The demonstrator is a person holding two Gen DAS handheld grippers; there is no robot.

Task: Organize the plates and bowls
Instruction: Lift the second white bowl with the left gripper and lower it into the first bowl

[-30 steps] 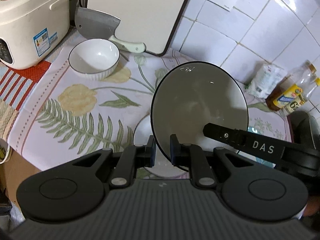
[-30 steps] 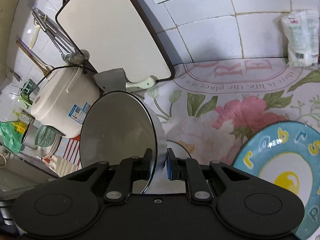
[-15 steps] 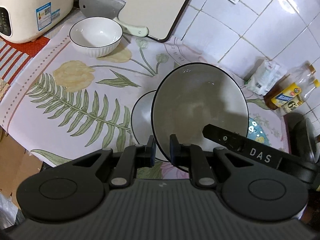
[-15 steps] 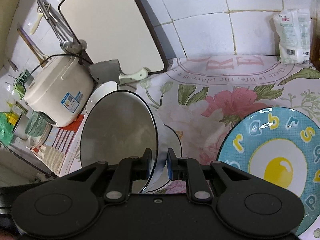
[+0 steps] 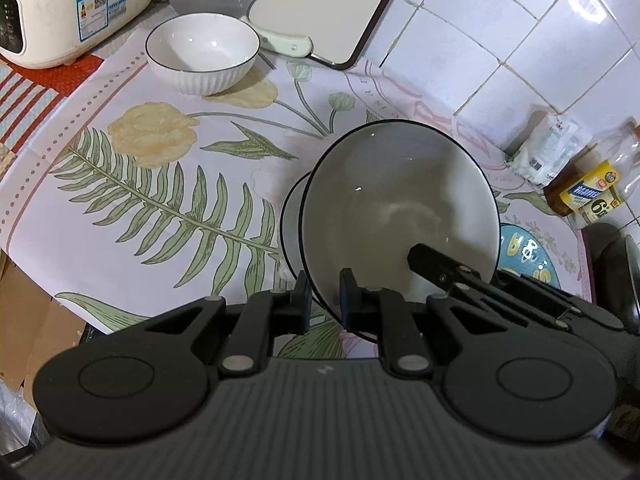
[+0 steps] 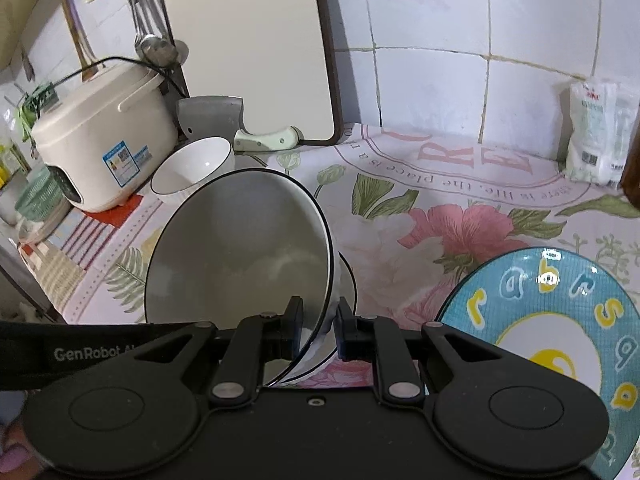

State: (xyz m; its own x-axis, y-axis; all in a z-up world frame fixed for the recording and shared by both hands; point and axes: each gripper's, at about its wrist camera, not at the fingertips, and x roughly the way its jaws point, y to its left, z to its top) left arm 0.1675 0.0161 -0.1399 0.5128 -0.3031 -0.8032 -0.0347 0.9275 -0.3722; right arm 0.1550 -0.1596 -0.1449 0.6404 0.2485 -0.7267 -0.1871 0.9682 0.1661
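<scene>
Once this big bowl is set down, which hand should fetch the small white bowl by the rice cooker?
Left, probably. The left gripper and right gripper both clamp the big bowl, but the small bowl lies off to the left gripper's side; the right gripper is beside the blue plate.

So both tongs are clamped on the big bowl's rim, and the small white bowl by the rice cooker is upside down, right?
Not quite. The small white bowl stands upright with its opening up; the left wrist view shows its empty inside. The rest holds: the left tongs and right tongs both clamp the big bowl at its rim, and the small bowl sits by the rice cooker.
</scene>
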